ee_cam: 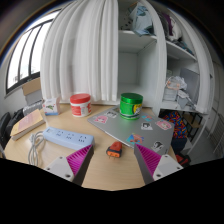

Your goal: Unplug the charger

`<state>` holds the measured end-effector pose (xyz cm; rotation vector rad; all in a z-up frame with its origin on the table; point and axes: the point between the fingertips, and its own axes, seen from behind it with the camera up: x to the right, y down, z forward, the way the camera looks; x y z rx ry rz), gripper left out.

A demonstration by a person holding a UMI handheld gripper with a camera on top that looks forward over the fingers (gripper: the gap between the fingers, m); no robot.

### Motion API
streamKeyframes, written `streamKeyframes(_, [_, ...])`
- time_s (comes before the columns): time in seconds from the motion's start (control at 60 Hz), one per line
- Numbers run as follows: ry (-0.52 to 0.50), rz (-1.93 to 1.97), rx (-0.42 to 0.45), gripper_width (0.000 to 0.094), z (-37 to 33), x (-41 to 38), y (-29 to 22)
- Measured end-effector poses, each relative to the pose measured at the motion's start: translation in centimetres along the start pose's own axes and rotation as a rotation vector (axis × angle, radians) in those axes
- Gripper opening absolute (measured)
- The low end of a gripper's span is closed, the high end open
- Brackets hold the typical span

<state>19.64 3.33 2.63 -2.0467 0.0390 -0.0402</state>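
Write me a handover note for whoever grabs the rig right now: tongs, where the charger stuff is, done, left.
Tongs: open, holding nothing, hovering over the near edge of the wooden table.
A small dark orange-marked object lies on the table between the fingers; I cannot tell what it is.
White power strip lies ahead to the left, with a white cable looping off its near end. I cannot make out a charger plugged into it.
Beyond: laptop, red cup, green cup.
Done: nothing visible.
Left: move to the power strip, find the charger, grip it, pull it out.
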Motion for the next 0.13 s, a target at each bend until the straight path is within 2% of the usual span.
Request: streamKeyframes(0.133, [-0.026, -0.001, 0.076, 0.0845, -3.5, 1.2, -1.3])
